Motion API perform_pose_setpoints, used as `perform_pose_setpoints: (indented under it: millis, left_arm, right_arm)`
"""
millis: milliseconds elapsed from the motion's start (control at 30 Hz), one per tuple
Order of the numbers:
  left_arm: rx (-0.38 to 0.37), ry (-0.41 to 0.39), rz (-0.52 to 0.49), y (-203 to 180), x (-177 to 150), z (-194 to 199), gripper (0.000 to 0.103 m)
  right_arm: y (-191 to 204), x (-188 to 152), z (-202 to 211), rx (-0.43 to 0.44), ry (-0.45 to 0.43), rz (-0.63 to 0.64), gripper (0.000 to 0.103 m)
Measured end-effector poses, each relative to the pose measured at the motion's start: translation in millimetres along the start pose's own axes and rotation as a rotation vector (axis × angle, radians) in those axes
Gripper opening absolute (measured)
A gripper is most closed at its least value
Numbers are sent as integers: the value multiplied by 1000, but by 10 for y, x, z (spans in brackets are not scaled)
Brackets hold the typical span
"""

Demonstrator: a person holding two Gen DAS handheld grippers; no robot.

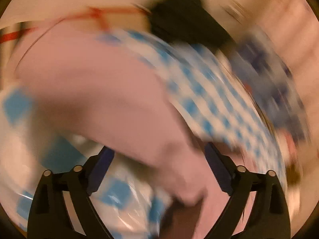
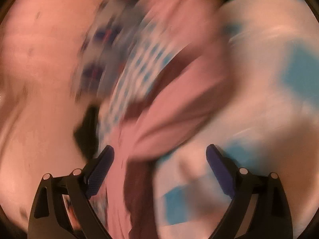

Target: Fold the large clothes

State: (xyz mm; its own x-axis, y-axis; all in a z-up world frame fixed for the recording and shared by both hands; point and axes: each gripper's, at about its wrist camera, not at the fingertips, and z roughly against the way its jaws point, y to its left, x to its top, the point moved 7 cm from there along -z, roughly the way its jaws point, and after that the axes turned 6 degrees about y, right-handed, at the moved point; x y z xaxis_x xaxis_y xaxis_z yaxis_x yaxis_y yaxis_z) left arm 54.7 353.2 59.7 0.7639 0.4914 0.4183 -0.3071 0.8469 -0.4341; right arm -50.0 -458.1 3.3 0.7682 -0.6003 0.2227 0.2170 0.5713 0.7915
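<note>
Both views are heavily motion-blurred. A large pink garment (image 1: pixel 95 91) lies spread over a blue-and-white checked cloth (image 1: pixel 209 91). My left gripper (image 1: pixel 159 151) stands open just above the pink fabric, its blue pads wide apart and pressing on nothing. In the right wrist view the pink garment (image 2: pixel 169 107) runs in folds from the bottom centre up to the right, with a dark red shadowed fold beside it. My right gripper (image 2: pixel 160 151) is open over that fabric; the garment passes between the spread fingers without being pinched.
A black object (image 1: pixel 185 20) sits at the far end of the checked cloth, with red straps (image 1: pixel 95 14) to its left. A dark patterned blue heap (image 1: pixel 269 83) lies to the right. The checked cloth (image 2: pixel 139 67) and pale floor (image 2: pixel 39 79) show in the right view.
</note>
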Motion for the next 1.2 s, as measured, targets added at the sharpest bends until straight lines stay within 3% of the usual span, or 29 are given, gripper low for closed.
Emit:
perform_pose_setpoints:
  millis: [67, 167, 267, 333, 467, 567, 833, 1033, 1067, 1133, 1167, 1200]
  left_arm:
    - [-91, 102, -162, -479, -315, -237, 91]
    - [-183, 199, -399, -1335, -644, -614, 91]
    - [-173, 219, -679, -2167, -903, -999, 93]
    - [-141, 202, -811, -2555, -912, -1292, 93]
    - [-98, 187, -908, -2952, -835, -1786, 93]
    - [-77, 190, -942, -3034, -716, -2077, 93]
    - [-92, 284, -1032, -3024, -742, -2655, 95]
    - [-52, 332, -1081, -2977, -874, -2829, 95]
    - [-54, 340, -1086, -2974, -890, -2821, 92]
    - [-31, 330, -1106, -2954, -909, -2783, 54]
    - [-16, 316, -1099, -2946, -890, -2753, 43]
    - [-13, 311, -1092, -2933, -875, -2724, 14]
  right_arm:
    - [504, 142, -555, -76, 136, 179, 96]
    - [1005, 435, -1248, -246, 230, 429, 96]
    - [1260, 870, -1817, -392, 295, 593, 96]
    - [1144, 1018, -2010, -447, 328, 649, 96]
    - [1026, 1389, -2411, -503, 439, 681, 96]
    - [855, 1435, -2544, -510, 515, 681, 96]
    - [466, 1085, -2829, -489, 783, 656, 98]
    - [600, 868, -2719, -420, 812, 696, 97]
    - [646, 789, -2708, -426, 807, 723, 97]
    - [652, 659, -2682, -497, 794, 802, 97]
    - [647, 585, -2682, -544, 773, 841, 97]
    - [663, 524, -2674, -570, 741, 868, 96]
